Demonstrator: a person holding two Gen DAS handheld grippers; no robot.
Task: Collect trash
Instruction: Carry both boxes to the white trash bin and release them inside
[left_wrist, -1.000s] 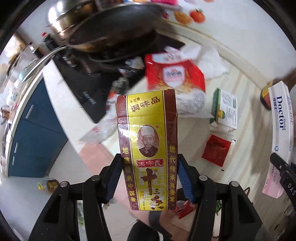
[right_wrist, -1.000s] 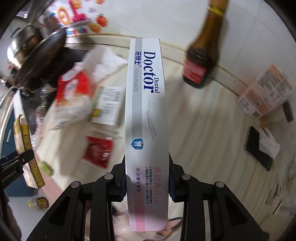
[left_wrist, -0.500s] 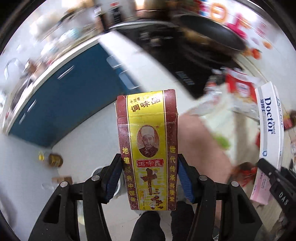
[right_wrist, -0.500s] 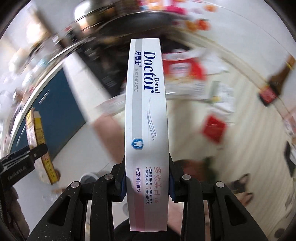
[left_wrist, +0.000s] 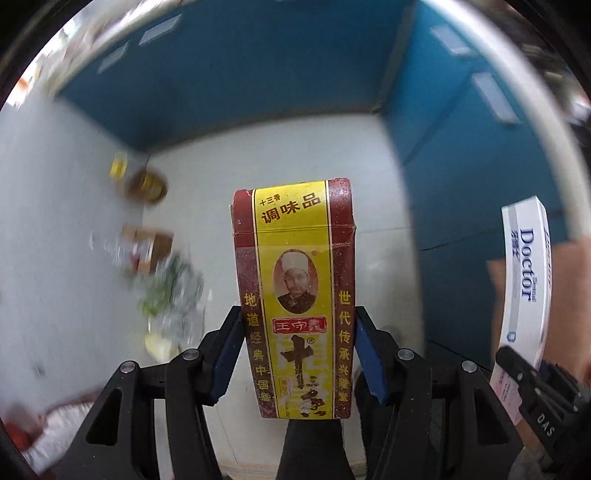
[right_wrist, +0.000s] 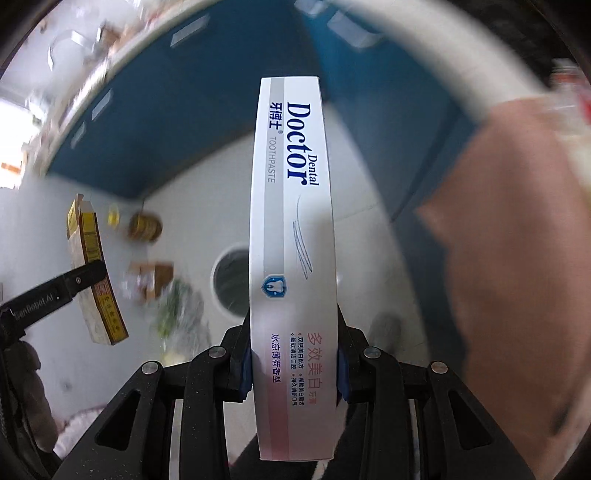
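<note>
My left gripper (left_wrist: 295, 354) is shut on a yellow and dark red seasoning box (left_wrist: 295, 280), held upright over the pale floor. My right gripper (right_wrist: 293, 354) is shut on a long white "Dental Doctor" toothpaste box (right_wrist: 291, 229). The toothpaste box also shows at the right edge of the left wrist view (left_wrist: 526, 295), and the seasoning box at the left of the right wrist view (right_wrist: 94, 273). A round trash bin opening (right_wrist: 231, 282) lies on the floor, partly hidden behind the toothpaste box.
Blue cabinet fronts (left_wrist: 258, 74) stand along the far side, with the counter edge (right_wrist: 424, 55) above them. A yellow-labelled bottle (right_wrist: 144, 227), a small brown box (right_wrist: 153, 278) and a bag of greens (right_wrist: 181, 314) lie on the floor, blurred.
Both grippers have swung away from the cluttered countertop and down toward the floor, each keeping its box. The bin opening has come into the right wrist view.
</note>
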